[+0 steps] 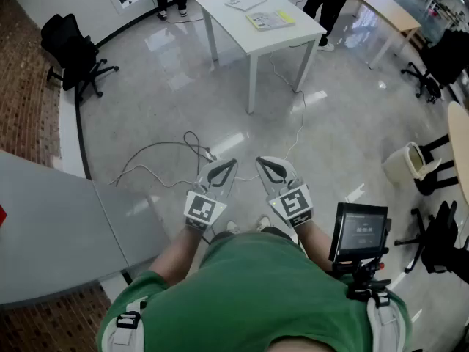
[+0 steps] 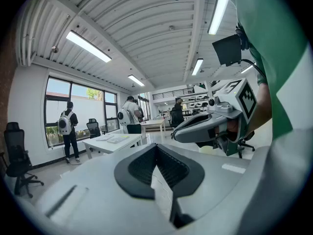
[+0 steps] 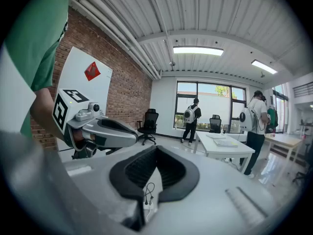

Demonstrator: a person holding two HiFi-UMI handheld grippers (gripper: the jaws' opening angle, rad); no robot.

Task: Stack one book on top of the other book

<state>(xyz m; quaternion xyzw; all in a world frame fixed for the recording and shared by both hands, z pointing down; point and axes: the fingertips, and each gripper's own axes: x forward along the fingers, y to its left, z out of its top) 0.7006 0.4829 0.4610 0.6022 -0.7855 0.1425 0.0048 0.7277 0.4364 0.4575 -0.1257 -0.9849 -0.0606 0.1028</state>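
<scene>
- Head view: I'm holding both arms out in front of my stomach, side by side, pointing slightly down at the floor. My left tongs (image 1: 231, 164) and right tongs (image 1: 261, 162) are both pressed together with nothing pinched.
- Same view: the yellowish book (image 1: 271, 20) and the paler book (image 1: 245, 2) lie flat and apart on the white table (image 1: 242, 39), well away from me across the room.
- A white bin (image 1: 405, 161) stands off to my right, and I can't make out what's in it.
- A loose cable (image 1: 172, 152) lies on the floor just ahead of the tips. There's a black office chair (image 1: 69, 46) far left, a grey desk (image 1: 51, 226) close on my left and a small screen (image 1: 360, 230) on my chest rig.
- Left gripper view: the jaws meet tip to tip, empty. The right tongs sit just beside them on the right. The table with the books is off to the left, and a person with a backpack (image 2: 65, 126) stands by the window.
- Right gripper view: the jaws are closed on nothing, with the left tongs alongside at the left. The table and books are ahead to the right, and a person in a white top (image 3: 254, 124) stands right next to them. A brick wall (image 3: 122, 92) runs along the left.
</scene>
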